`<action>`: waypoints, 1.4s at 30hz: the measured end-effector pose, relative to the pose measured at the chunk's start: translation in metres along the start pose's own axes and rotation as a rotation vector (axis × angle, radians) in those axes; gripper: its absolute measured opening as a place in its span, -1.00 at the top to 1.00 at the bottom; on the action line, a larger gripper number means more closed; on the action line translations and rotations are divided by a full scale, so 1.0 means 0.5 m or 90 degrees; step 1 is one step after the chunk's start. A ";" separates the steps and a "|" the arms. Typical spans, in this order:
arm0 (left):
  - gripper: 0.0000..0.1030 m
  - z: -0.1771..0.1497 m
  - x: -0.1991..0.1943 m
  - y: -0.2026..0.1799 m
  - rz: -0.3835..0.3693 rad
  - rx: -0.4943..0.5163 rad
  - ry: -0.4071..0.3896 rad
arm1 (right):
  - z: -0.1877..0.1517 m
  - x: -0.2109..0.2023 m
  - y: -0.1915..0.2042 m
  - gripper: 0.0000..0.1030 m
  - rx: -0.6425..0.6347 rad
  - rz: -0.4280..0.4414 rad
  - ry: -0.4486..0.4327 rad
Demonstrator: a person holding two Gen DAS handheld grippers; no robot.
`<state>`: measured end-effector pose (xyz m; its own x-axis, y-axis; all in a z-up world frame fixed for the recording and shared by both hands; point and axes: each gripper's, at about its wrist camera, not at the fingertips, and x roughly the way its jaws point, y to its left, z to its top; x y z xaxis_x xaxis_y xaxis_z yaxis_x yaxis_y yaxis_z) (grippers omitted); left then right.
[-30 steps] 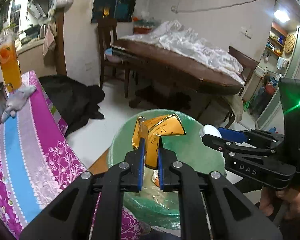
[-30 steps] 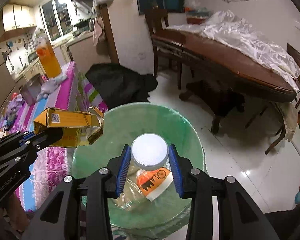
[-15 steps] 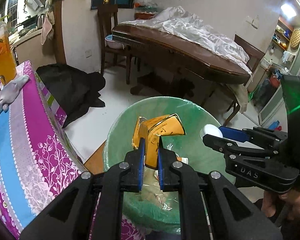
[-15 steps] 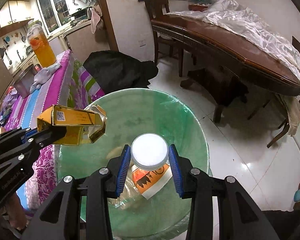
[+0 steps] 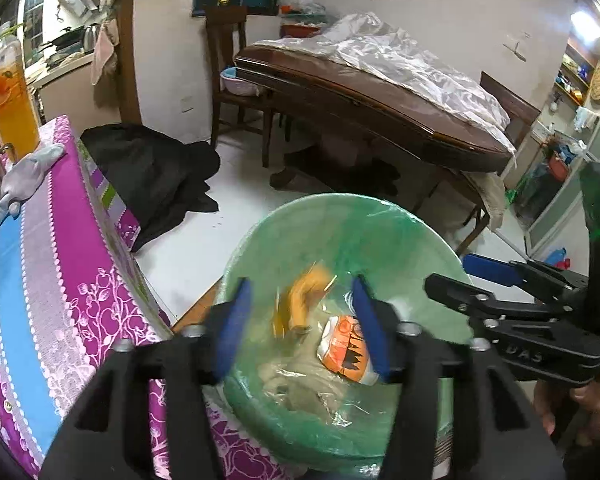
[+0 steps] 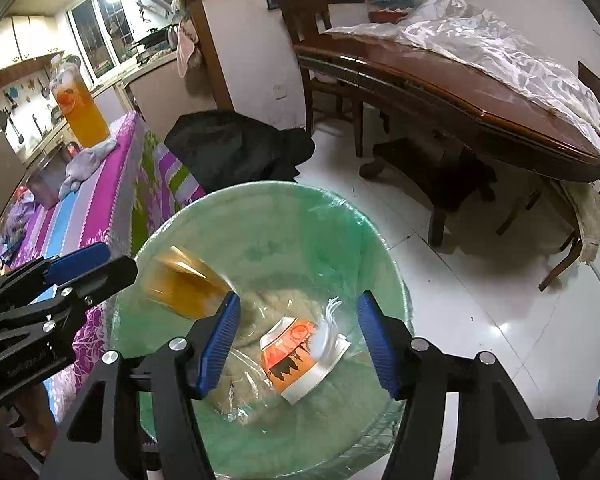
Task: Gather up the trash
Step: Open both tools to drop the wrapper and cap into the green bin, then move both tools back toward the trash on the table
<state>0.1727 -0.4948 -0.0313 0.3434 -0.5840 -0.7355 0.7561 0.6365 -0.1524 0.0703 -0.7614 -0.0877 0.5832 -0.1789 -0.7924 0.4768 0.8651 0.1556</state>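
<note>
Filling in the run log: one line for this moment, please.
left gripper: open | right gripper: open | carton: blurred, above bin | cup: in bin

Orange carton [image 6: 184, 286] blurred, inside green-lined bin [image 6: 340, 216] — orange-white cup [image 6: 300, 354] tilted at bottom.

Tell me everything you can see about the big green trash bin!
The trash bin is round and wide-mouthed, lined with a thin, crinkly, see-through green bag pulled over its rim. It stands upright on the white tiled floor, right beside the purple tablecloth. Inside lie an orange-and-white cup on its side and crumpled clear plastic. A blurred yellow carton is dropping in. Both grippers are above it, open.
</note>
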 end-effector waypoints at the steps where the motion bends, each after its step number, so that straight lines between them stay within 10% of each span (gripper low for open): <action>1: -0.02 0.000 0.000 0.002 0.000 -0.002 0.001 | 0.000 -0.003 -0.003 -0.20 0.002 0.001 -0.002; 20: -0.30 -0.041 -0.044 0.053 0.014 -0.006 -0.002 | -0.040 -0.103 0.035 -0.47 -0.010 0.041 -0.103; 30: -0.89 -0.118 -0.220 0.238 0.173 -0.048 -0.143 | -0.095 -0.144 0.247 -0.82 -0.118 0.106 -0.172; 42: -0.89 -0.249 -0.476 0.562 0.280 -0.250 -0.206 | -0.118 -0.162 0.495 -0.90 -0.232 0.196 -0.183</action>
<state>0.2338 -0.1142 0.0188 0.7689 -0.3107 -0.5588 0.2692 0.9501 -0.1579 0.1022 -0.5052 -0.0197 0.8395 0.0313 -0.5425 0.0277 0.9946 0.1002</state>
